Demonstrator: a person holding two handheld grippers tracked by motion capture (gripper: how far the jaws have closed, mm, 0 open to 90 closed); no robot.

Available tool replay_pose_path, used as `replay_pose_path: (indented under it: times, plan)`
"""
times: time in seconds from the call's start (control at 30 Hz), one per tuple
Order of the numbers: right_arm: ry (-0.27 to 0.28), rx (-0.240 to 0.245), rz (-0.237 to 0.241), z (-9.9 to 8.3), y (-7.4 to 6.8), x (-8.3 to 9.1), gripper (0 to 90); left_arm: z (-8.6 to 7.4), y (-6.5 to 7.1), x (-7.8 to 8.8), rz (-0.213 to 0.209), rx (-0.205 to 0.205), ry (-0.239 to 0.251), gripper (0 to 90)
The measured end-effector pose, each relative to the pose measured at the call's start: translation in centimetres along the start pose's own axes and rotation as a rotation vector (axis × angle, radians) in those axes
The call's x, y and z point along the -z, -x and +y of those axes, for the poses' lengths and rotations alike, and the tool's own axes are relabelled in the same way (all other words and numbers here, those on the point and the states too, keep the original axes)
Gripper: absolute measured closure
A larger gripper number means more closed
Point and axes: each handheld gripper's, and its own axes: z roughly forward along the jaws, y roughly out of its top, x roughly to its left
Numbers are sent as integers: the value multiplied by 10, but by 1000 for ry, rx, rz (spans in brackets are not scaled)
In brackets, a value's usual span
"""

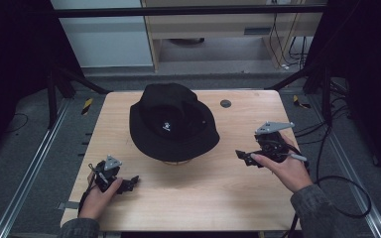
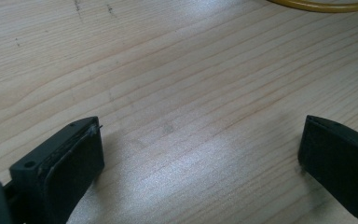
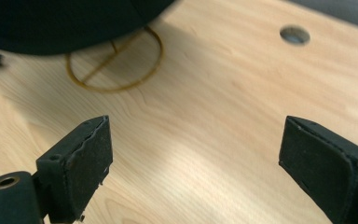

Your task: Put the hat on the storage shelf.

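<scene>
Hat (image 1: 172,121): black, mid-table toward far edge, sits on a gold wire stand (image 3: 114,63); brim hides most of it.
Table (image 1: 213,193): wood; small grey hole (image 1: 225,103) right of hat.
L gripper (image 1: 129,184): near-left, jaws spread wide, nothing betw.
R gripper (image 1: 242,157): right of hat, jaws spread, empty.
Betw grippers & hat: bare wood.

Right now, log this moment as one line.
black bucket hat on gold wire stand, table centre | left gripper open, empty | right gripper open, empty

Black hat (image 1: 172,121), pale wood-grain table (image 1: 213,188), gold ring (image 3: 116,65).
</scene>
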Motion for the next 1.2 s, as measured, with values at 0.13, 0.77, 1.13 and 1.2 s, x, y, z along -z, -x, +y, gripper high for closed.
replay_pose_path:
  times: [0.13,0.77,1.13,1.2]
  plan:
    - [-32,-35,-3,-24,3,-16,93,0,0,0,1,-1,0,0]
    - [-133,-117,-51,-88,-14,-78,96,0,0,0,0,2,-1,0]
    - [-46,-65,-105,-100,-21,-82,57,0,0,0,0,2,-1,0]
    - [-46,-77,-118,-100,-22,-82,57,0,0,0,0,1,0,0]
